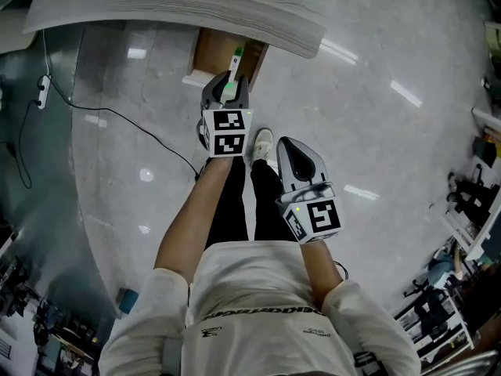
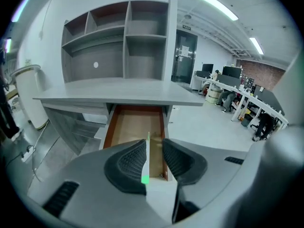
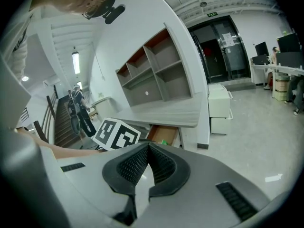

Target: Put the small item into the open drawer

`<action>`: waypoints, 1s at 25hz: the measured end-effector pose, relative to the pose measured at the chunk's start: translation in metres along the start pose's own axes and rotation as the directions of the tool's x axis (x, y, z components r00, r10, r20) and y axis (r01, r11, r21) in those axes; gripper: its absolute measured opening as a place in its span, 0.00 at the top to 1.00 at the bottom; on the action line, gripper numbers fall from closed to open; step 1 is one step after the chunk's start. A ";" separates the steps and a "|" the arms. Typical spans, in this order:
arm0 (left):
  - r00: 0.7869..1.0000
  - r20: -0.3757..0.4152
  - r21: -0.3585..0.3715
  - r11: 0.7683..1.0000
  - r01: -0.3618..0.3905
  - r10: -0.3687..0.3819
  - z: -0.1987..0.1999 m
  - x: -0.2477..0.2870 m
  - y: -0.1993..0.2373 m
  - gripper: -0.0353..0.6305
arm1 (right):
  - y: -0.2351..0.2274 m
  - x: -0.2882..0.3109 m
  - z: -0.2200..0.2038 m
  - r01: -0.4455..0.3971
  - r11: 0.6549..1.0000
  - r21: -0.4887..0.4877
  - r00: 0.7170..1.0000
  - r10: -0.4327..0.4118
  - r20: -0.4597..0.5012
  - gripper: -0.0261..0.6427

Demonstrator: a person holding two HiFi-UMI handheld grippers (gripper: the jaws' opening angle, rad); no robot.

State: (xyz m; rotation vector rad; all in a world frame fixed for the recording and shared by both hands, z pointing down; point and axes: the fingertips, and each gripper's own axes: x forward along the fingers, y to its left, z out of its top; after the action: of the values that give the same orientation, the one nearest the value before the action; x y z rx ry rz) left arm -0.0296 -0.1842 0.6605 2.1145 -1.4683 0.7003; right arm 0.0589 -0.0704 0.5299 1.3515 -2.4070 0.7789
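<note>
Jaws of left gripper [image 2: 154, 144] apart, thin white item [image 2: 146, 158] leaning on one pad, over open drawer [image 2: 133, 125]; right gripper [image 3: 148, 146] closed, empty.

Left gripper [image 1: 227, 83] reached far forward with jaws apart; right gripper [image 1: 291, 149] held near with jaws closed.
The left gripper is held far out on an almost straight left arm [image 1: 190, 224] and is pointed forward and downward; its jaws are seen set well apart. The right gripper is held nearer the body, to the right, on a bent right arm [image 1: 319, 271], also tilted downward, and its jaw tips are pressed together.
</note>
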 end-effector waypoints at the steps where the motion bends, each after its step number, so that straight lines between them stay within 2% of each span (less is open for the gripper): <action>1: 1.000 0.004 0.001 1.000 -0.001 0.001 0.003 -0.004 -0.002 0.77 | 0.001 -0.003 0.004 -0.001 1.000 -0.004 1.000 0.001 0.007 0.92; 9: 0.999 0.034 0.015 1.000 0.009 -0.010 0.023 -0.046 -0.018 0.80 | 0.009 -0.021 0.028 -0.014 0.999 -0.032 0.999 0.015 0.038 0.92; 14: 0.997 0.052 0.002 0.998 0.057 -0.057 0.048 -0.079 -0.030 0.83 | 0.015 -0.028 0.046 -0.041 0.999 -0.020 0.998 0.042 0.047 0.92; 20: 0.994 0.088 0.012 0.998 0.064 -0.065 0.072 -0.110 -0.036 0.86 | 0.023 -0.034 0.068 -0.059 0.997 -0.048 0.996 0.061 0.059 0.92; 25: 0.989 0.138 0.024 0.999 0.042 -0.045 0.097 -0.138 -0.031 0.90 | 0.032 -0.038 0.091 -0.081 0.993 -0.088 0.993 0.088 0.079 0.92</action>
State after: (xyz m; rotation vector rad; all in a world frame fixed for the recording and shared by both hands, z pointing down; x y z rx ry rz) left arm -0.0276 -0.1381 0.4953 2.2435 -1.4874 0.5645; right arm 0.0538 -0.0827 0.4271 1.2805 -2.5453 0.6449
